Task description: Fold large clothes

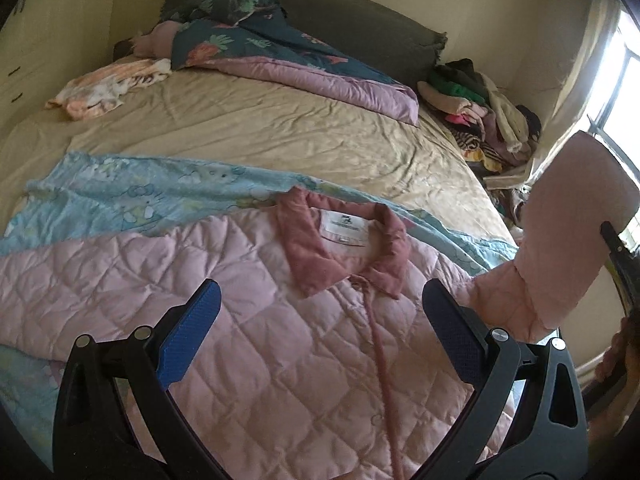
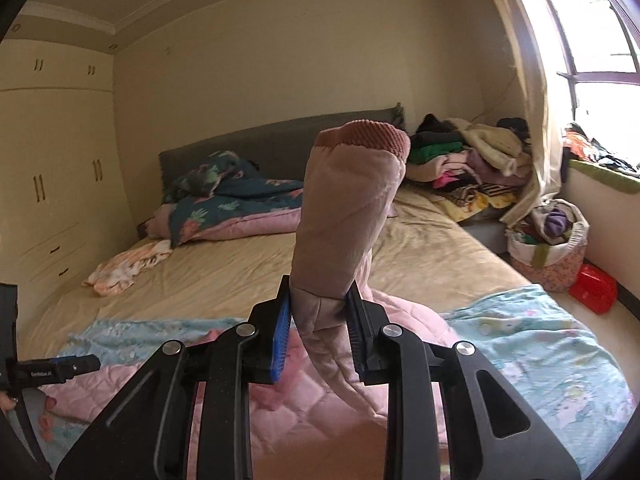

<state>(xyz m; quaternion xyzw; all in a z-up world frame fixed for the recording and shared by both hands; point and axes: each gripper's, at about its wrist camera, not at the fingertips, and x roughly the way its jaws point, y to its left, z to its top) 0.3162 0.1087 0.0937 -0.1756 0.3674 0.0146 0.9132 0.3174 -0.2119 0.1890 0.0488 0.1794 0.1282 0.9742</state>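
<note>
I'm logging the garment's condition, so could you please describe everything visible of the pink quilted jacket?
The pink quilted jacket lies front-up on a light blue blanket on the bed. It looks padded, diamond-stitched, with a darker rose collar, a white neck label and a rose placket. One sleeve is lifted upright, its ribbed rose cuff on top, pinched by the right gripper. The left gripper hovers open above the chest.

The middle of the bed [image 1: 240, 128] is bare; a blanket heap [image 1: 280, 52] and clothes pile [image 1: 480, 116] block the far end.
</note>
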